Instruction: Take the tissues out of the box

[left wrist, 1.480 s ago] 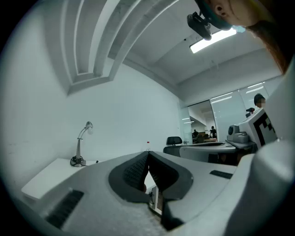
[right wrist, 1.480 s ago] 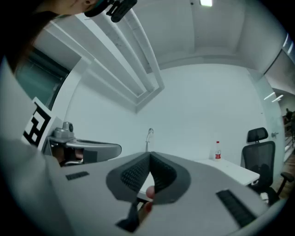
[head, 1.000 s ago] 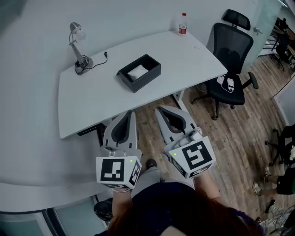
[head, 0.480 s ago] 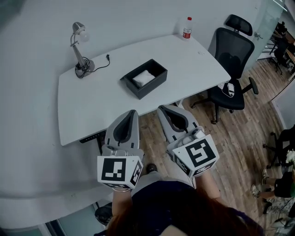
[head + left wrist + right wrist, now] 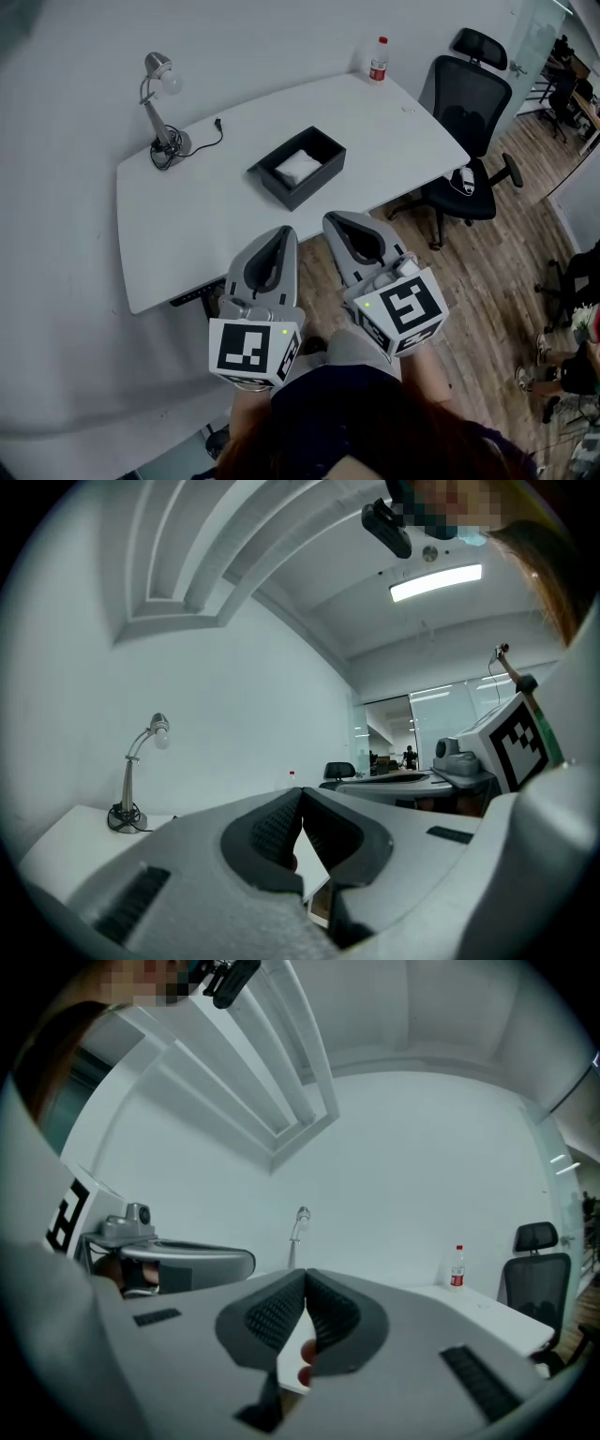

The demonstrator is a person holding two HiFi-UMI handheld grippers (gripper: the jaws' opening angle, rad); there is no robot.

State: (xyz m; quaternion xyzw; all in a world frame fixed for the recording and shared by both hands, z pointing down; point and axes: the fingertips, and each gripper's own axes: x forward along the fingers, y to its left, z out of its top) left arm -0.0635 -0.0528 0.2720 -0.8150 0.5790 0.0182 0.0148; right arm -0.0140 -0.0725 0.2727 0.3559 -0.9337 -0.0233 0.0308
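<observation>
White table, seen from above, with a black box set open side up near its middle. White tissues lie inside the box, below its rim; none has been taken out. The open top leaves them reachable from above, which is probably why the box is stood this way.

A lamp is placed at the far left corner and a bottle at the far right corner, both well apart from the box and out of the likely reach path. An office chair is parked at the table's right end.

The left gripper and the right gripper are held side by side in front of the person's body, short of the table's near edge and well apart from the box. On each, the fingers are pressed together at the tips, with nothing pinched between them. This is judged to be a ready pose: the reach has not begun, and the jaws would need to be parted before a tissue could be gripped.
</observation>
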